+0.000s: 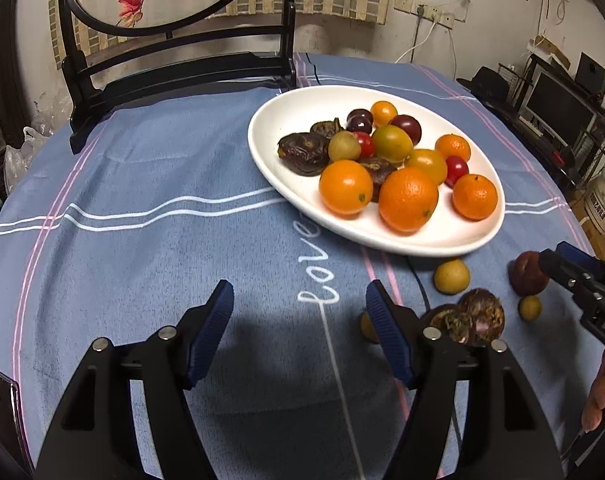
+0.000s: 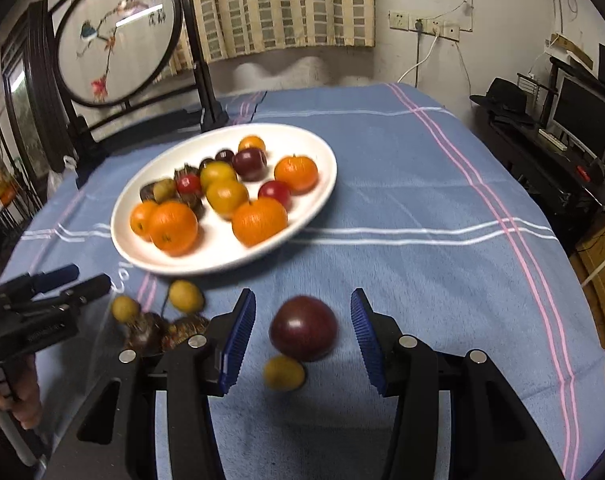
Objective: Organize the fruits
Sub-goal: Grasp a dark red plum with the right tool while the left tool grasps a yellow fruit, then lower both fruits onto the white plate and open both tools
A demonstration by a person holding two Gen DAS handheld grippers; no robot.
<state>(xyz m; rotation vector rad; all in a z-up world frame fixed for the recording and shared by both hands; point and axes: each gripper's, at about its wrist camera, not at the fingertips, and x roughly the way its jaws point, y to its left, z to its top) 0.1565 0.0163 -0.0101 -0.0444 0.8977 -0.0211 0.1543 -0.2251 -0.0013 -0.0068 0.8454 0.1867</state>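
Between the two blue pads of the right gripper (image 2: 302, 326) sits a dark red plum (image 2: 303, 328) on the blue tablecloth (image 2: 402, 184). The pads are wide apart and do not touch the plum, so this gripper holds nothing. Just in front of the plum, closer to the camera, lies a small yellow fruit (image 2: 283, 373) that touches it or nearly does.

Off to the left of this gripper are two more small yellow fruits (image 2: 186, 296) and two dark brown, rough fruits (image 2: 144, 332), partly hidden behind the gripper's left finger. Farther away, up and to the left, stands a white oval plate (image 2: 326, 160) full of fruit: oranges (image 2: 259, 221), yellow-green round fruits, small red ones, dark purple ones and some dark wrinkled ones.

The left gripper (image 1: 299, 300) is wide open too, with only tablecloth between its pads. White writing on the cloth just ahead of it reads "love" (image 1: 317, 264). The plate (image 1: 270, 120) is ahead and to the right of it, and an orange (image 1: 408, 199) sits near the plate's front edge. To the right of its right finger lie the brown rough fruits (image 1: 480, 314), a yellow fruit (image 1: 451, 276) and a smaller one (image 1: 529, 307). The plum (image 1: 524, 278) is partly hidden there behind the right gripper (image 1: 558, 268), which comes in from the right edge. That gripper has white letters on it, but only "DAS" can be read
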